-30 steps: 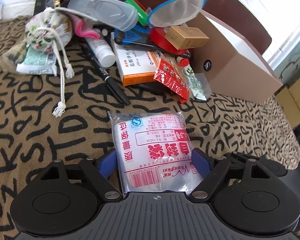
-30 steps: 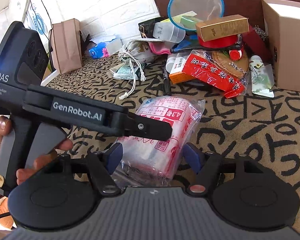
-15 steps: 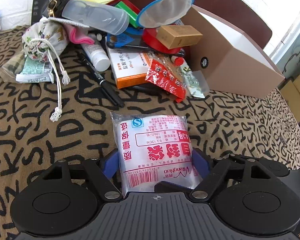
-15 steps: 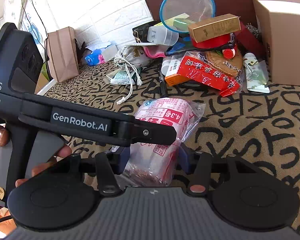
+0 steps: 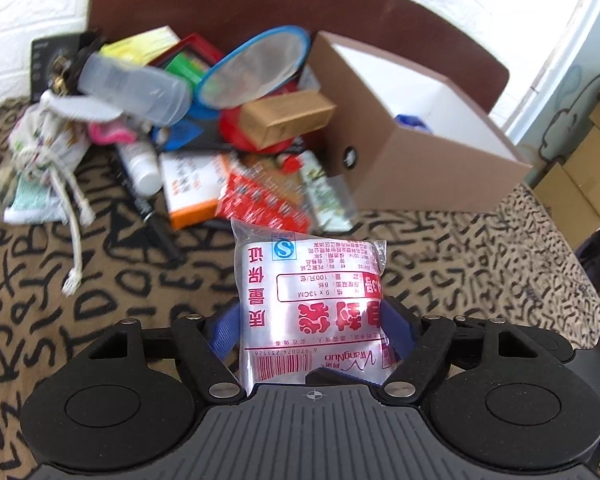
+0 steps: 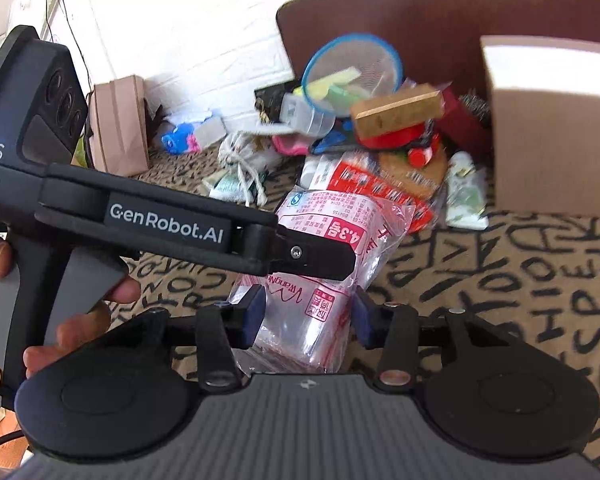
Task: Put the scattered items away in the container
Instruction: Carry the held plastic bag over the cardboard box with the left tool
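The counter (image 5: 112, 280) carries a tan cloth printed with black letters. A dark brown chair back (image 5: 260, 4) stands at its far edge. A white brick wall (image 6: 188, 32) lies beyond. A brown paper bag (image 6: 118, 128) stands far left against that wall. Stacked cardboard cartons (image 5: 580, 176) sit far right.

- You work in bright daylight from the window (image 5: 556, 36), which blows out.
- Glare whitens the box (image 5: 428, 92) interior and bag (image 5: 312, 300).
- Your clutter (image 5: 204, 120) blurs; fisheye bends the edges.
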### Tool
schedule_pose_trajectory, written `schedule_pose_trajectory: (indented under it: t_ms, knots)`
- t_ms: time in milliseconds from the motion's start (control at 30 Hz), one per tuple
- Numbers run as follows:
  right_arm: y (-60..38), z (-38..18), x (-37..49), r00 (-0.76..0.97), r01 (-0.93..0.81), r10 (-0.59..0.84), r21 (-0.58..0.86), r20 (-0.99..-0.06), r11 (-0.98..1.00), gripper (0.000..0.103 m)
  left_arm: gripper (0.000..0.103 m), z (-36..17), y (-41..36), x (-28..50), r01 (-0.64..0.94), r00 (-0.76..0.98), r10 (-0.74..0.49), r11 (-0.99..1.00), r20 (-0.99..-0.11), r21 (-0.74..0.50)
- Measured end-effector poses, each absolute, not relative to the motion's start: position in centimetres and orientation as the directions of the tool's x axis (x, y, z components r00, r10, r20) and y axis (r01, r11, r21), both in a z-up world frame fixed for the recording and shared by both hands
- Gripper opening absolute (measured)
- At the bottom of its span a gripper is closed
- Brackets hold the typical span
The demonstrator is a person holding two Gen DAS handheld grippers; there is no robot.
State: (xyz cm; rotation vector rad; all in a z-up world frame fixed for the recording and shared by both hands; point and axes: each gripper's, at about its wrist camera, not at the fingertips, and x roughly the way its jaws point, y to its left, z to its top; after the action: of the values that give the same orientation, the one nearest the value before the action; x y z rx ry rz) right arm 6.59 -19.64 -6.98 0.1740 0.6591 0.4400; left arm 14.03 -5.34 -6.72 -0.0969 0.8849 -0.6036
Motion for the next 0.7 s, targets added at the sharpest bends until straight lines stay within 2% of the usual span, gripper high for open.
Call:
schedule_pose_trajectory:
  t_ms: [700]
  knots:
    - [-28.5,1.6,8.5,0.878,-0.239,0.296,0.191,-0.376,0.952,0.049,0.075,2.7,-16.0,18.4,0.599,0.536,-0.665,0.734,-0.52,-0.321]
